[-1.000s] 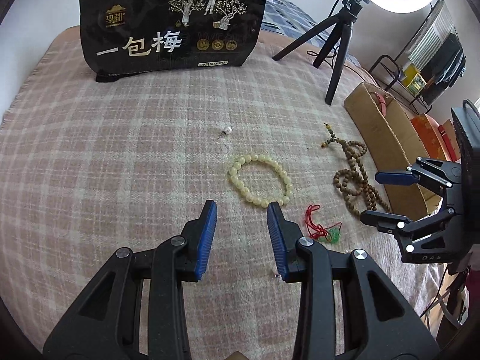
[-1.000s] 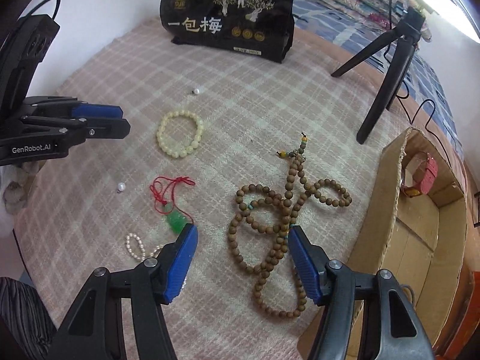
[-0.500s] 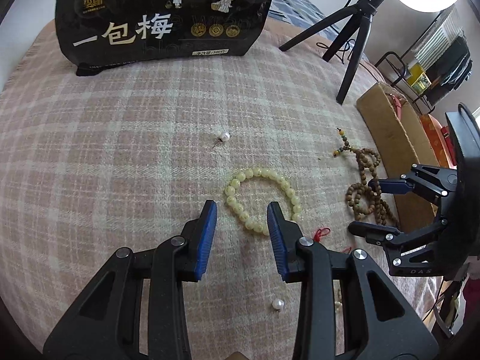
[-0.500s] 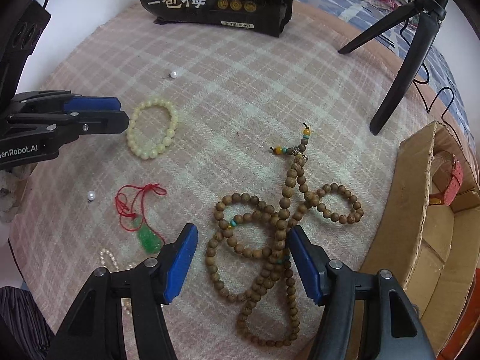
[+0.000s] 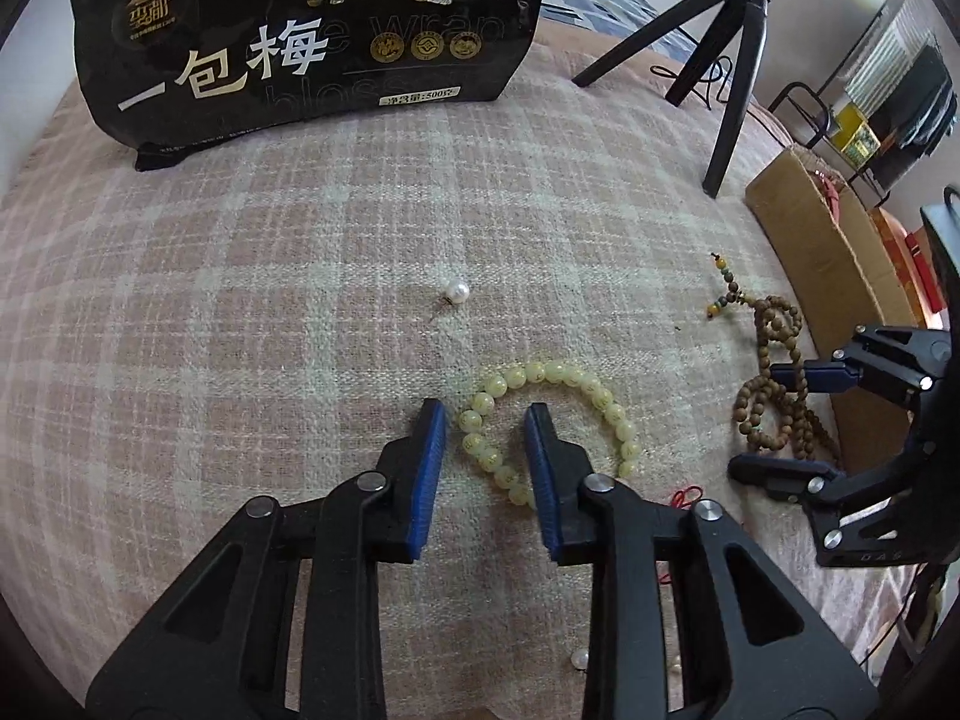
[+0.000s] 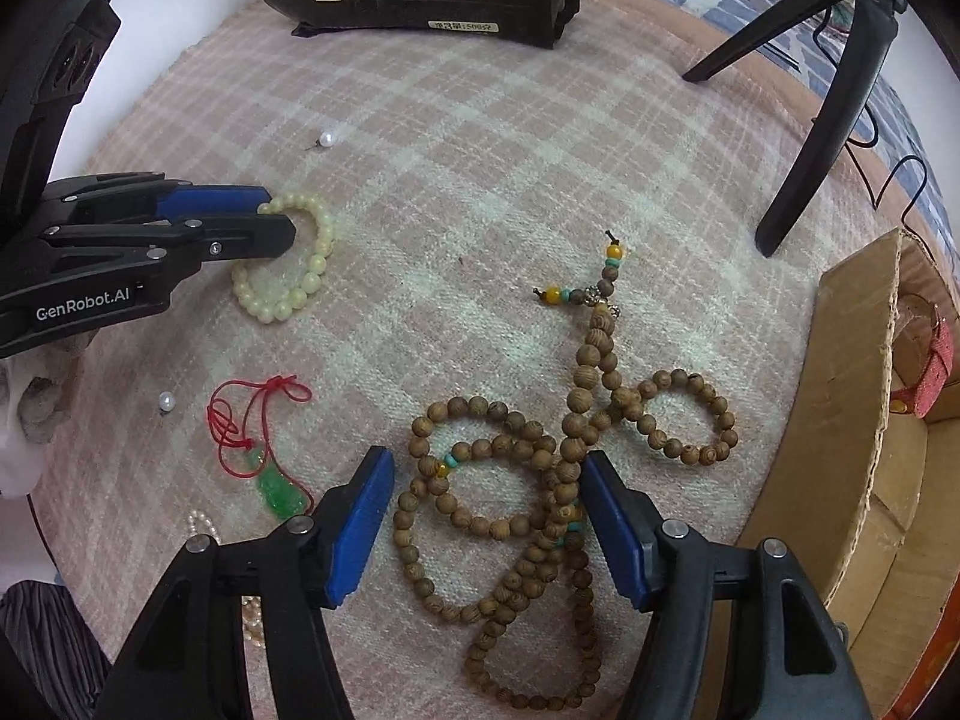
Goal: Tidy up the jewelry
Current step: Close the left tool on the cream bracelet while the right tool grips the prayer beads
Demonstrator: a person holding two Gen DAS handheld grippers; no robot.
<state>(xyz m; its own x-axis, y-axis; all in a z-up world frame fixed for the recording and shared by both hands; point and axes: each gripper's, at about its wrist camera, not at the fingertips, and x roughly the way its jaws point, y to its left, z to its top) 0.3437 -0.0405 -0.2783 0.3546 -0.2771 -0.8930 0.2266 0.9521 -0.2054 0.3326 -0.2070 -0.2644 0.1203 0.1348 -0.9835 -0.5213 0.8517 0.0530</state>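
Note:
A pale yellow bead bracelet (image 5: 555, 417) lies on the pink plaid cloth (image 5: 240, 300). My left gripper (image 5: 486, 426) is open, with its fingers straddling the bracelet's near-left side; it also shows in the right wrist view (image 6: 270, 216) over the bracelet (image 6: 300, 282). My right gripper (image 6: 486, 474) is open, with its fingers either side of a long brown wooden bead necklace (image 6: 540, 468). A red cord with a green pendant (image 6: 270, 468), a pearl strand (image 6: 204, 525) and loose pearl studs (image 5: 453, 291) (image 6: 166, 401) lie nearby.
A cardboard box (image 6: 870, 420) with a red watch strap (image 6: 933, 366) inside stands at the right edge. A black snack bag (image 5: 300, 30) stands at the back. A black tripod (image 6: 834, 84) stands at the back right.
My left gripper moved forward over the yellow bracelet and now straddles its near side. My right gripper moved forward over the brown necklace. Both stayed open.

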